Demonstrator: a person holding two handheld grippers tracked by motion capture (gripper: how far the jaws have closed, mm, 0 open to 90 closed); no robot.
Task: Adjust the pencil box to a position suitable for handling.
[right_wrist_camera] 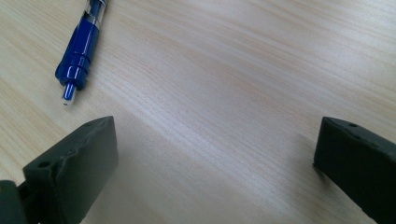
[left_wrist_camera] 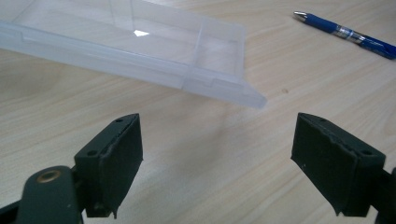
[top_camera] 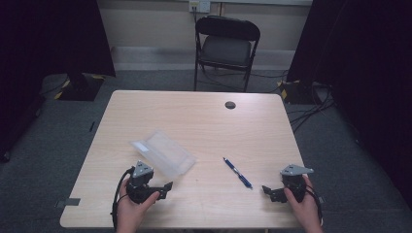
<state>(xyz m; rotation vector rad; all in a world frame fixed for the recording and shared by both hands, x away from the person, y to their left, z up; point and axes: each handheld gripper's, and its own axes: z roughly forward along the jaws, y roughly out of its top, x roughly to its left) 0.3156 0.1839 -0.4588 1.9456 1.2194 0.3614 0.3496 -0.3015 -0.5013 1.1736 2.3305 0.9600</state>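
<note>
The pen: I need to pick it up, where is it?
In the high view the pen lies on the table, right of the clear box, nearer the right tongs.

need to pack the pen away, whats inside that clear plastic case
Nothing can be seen inside the clear plastic case: through its walls only the wooden table shows. The blue pen lies apart on the table. A white label covers one end.

text: none legible | clear plastic case: white label, unreadable | blue pen: no readable print
</note>
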